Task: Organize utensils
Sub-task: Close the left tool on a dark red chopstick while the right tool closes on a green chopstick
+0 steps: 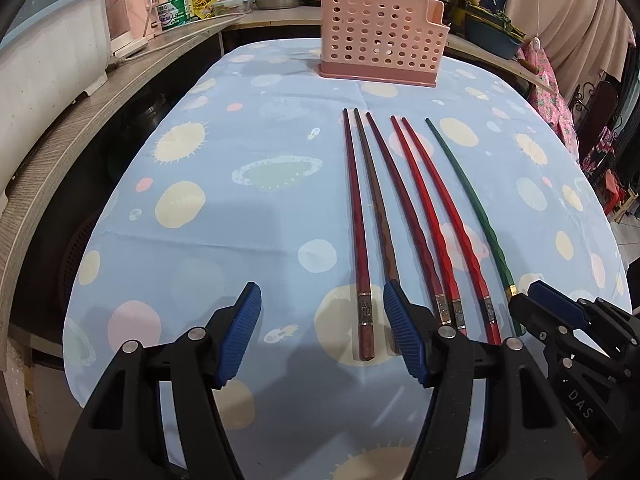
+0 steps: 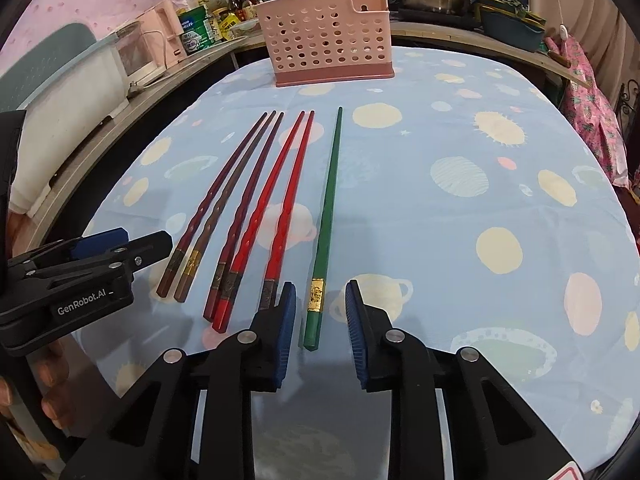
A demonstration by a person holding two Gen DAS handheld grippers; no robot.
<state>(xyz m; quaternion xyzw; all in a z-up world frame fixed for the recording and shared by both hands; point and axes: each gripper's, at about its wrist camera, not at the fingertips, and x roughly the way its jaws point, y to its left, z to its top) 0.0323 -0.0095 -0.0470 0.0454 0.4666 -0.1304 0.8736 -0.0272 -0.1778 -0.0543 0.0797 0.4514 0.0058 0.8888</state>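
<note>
Blue planet tablecloth [image 2: 440, 208] carries six chopsticks; my right gripper [image 2: 320, 304] is spread around the green chopstick [image 2: 326, 216], my left gripper [image 1: 322, 308] spread, empty.

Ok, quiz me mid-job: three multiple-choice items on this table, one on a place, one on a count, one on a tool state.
1. Where does the pink holder stand?
A. beyond the chopstick tips
B. beside the handle ends
C. on the side shelf

2. How many chopsticks lie on the cloth?
A. four
B. six
C. eight

3. How is the right tool?
A. shut on a red chopstick
B. open around the green chopstick handle
C. inside the holder

Answers: 1 A, it sits at the table's far end; 2 B, three dark, two red, one green; 3 B, both pads flank the handle, apart from it.
</note>
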